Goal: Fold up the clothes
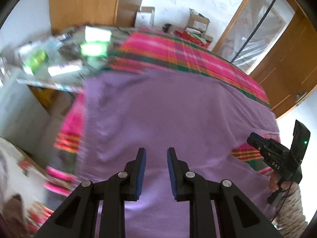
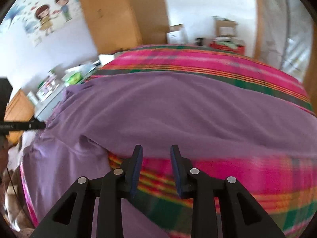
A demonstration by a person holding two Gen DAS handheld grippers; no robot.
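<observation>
A purple garment (image 1: 168,109) lies spread over a bed with a pink, green and orange plaid cover (image 1: 168,49). My left gripper (image 1: 156,155) hovers above the garment's near part, jaws apart, with nothing between the blue pads. At the right edge of that view a hand holds my right gripper (image 1: 252,138) by the garment's side. In the right wrist view the purple garment (image 2: 178,109) stretches across the bed. My right gripper (image 2: 156,152) is open over the bare plaid cover (image 2: 237,178), just short of the garment's hem. The left gripper (image 2: 42,126) shows at the far left.
A cluttered side table with boxes and packets (image 1: 59,59) stands left of the bed. Behind are a wooden wardrobe (image 1: 89,2), cardboard boxes (image 1: 198,21) and a wooden door frame covered in plastic sheet (image 1: 257,29). A cartoon wall sticker (image 2: 49,15) is at the left.
</observation>
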